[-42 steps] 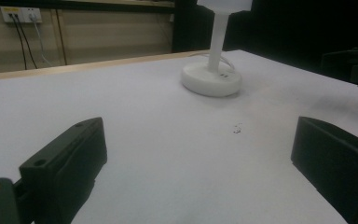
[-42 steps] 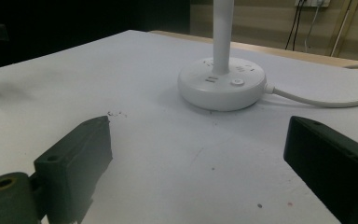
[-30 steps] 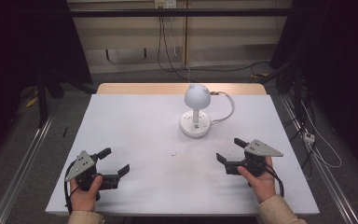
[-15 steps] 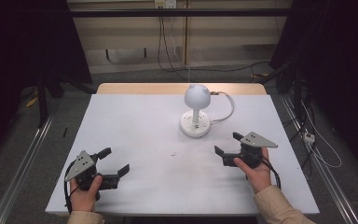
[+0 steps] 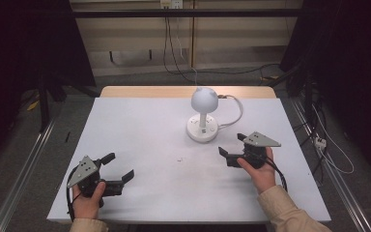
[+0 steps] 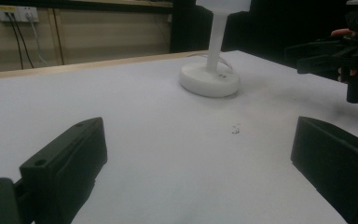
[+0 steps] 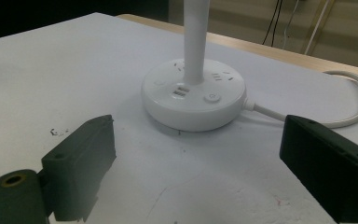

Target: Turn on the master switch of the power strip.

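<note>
The right gripper (image 5: 234, 147), jaws spread wide and holding nothing, sits at centre-right, near the white lamp (image 5: 203, 113) at upper centre. The left gripper (image 5: 115, 168), lower left, gapes equally. No writing readable.

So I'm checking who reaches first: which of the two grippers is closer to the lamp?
The right gripper, its open jaws just short of the white lamp base; the left gripper sits far off at the table's near-left corner.

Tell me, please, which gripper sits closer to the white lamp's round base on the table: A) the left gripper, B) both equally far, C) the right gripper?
C: in the high view the right gripper sits just beside the lamp base, jaws open toward it, while the left gripper rests near the table's near-left corner.
</note>
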A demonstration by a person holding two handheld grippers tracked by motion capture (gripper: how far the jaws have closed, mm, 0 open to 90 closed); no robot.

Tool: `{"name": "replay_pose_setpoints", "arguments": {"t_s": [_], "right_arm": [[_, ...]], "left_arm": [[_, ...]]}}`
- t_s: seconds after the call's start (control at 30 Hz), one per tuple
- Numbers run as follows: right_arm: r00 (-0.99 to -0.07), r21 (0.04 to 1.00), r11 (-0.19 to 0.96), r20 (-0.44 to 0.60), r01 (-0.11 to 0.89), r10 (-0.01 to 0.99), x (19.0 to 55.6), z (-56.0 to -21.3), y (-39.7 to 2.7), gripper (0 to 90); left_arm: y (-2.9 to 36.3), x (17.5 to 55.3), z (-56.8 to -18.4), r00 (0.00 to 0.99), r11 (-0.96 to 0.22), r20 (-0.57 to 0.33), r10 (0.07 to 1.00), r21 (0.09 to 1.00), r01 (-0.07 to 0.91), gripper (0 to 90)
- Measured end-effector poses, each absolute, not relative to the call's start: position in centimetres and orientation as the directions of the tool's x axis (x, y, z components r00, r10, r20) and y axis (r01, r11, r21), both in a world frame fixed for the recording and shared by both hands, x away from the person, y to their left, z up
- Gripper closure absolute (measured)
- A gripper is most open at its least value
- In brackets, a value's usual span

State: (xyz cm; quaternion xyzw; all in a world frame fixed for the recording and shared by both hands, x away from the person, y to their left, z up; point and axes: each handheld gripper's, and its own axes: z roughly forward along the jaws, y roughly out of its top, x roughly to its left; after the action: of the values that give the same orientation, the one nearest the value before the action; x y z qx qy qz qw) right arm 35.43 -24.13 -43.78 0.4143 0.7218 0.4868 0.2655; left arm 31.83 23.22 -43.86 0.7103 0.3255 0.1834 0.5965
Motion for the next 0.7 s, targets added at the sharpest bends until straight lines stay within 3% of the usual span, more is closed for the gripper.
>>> {"name": "replay_pose_setpoints", "arguments": {"t_s": [0.7], "right_arm": [[-0.500,0.913,0.193,0.013,0.359,0.866,37.4,-43.8,-23.8,11.5]], "left_arm": [[23.1,31.9,-43.9,0.725,-0.077,-0.130,0.676,0.966,0.245,3.1]]}}
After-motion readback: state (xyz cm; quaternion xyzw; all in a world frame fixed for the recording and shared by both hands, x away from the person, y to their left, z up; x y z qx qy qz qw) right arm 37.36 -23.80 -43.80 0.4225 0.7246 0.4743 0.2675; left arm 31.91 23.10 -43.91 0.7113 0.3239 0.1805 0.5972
